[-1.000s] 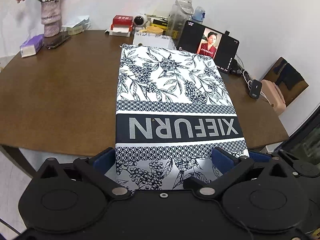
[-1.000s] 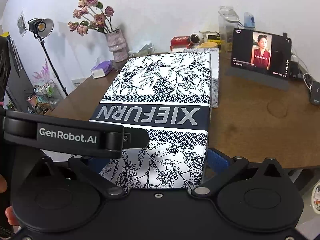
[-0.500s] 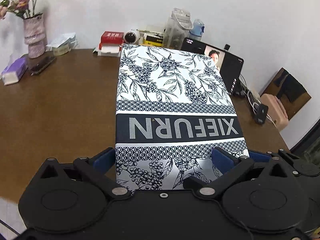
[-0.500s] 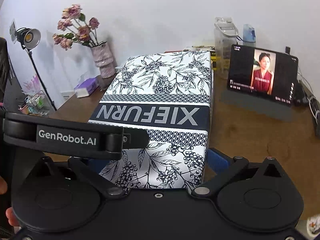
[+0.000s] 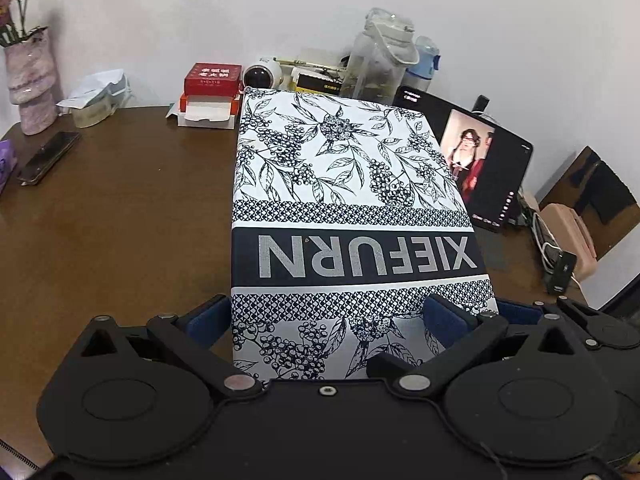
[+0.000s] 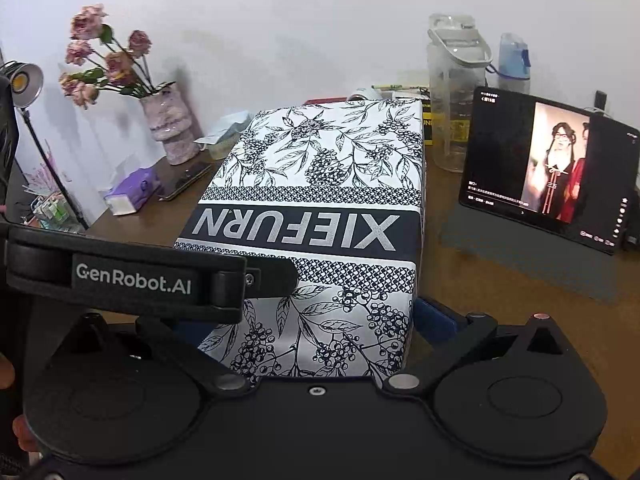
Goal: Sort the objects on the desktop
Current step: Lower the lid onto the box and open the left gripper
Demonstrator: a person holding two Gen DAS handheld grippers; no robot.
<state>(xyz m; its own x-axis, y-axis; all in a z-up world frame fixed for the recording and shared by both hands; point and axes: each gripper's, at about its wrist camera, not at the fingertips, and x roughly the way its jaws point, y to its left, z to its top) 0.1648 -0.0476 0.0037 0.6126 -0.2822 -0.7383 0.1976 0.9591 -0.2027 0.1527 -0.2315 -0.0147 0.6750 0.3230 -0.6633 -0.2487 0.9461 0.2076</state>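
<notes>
Left tool (image 5: 326, 320) and right tool (image 6: 304, 322) each clamp the near end of the XIEFURN box (image 5: 344, 200) above the bench (image 5: 120, 220).

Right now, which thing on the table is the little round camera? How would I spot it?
Start at the big leafy box on the brown table and follow it to its far end by the wall. At its far left corner sits the camera, between the red box and the clear jug. It is the only white ball there, with one dark round lens.
</notes>
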